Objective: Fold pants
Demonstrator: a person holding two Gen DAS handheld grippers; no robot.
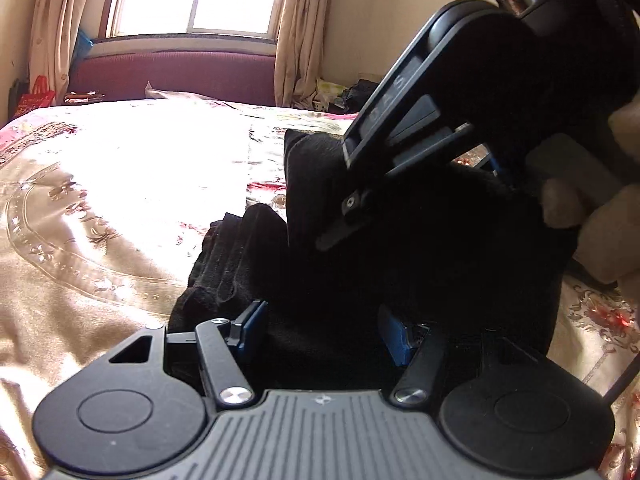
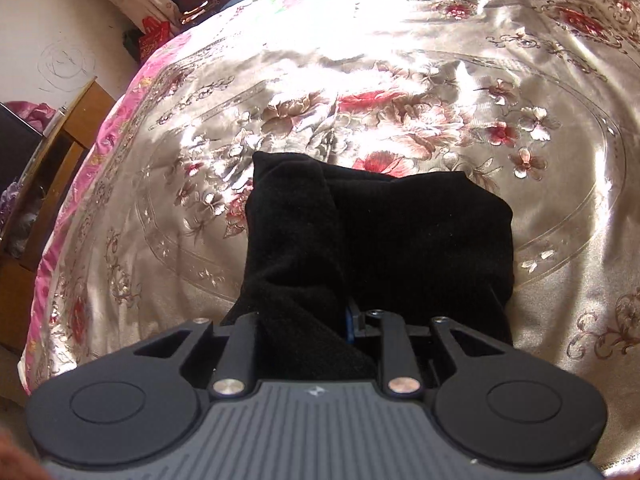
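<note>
Right wrist view: black pants (image 2: 360,240) lie bunched on a satin floral bedspread (image 2: 400,80), a thick fold of the cloth running up between the fingers of the right gripper (image 2: 304,320), which has the fabric gathered in a narrow gap, probably so the layer can be carried over the rest of the garment. On the left wrist camera, the left gripper (image 1: 320,328) stands fairly wide, its blue pads either side of the near edge of the pants (image 1: 400,260); whether they press the cloth cannot be told (the dark fabric swallows the detail). The right gripper (image 1: 340,236) angles down onto the pants from above, a hand (image 1: 592,220) wrapped round its grip. The pants look soft, fleecy and matt, slumping in heavy rolls; the bedspread beneath them is slick, shiny and embroidered, so the pile may slide. The fold appears partway done.
</note>
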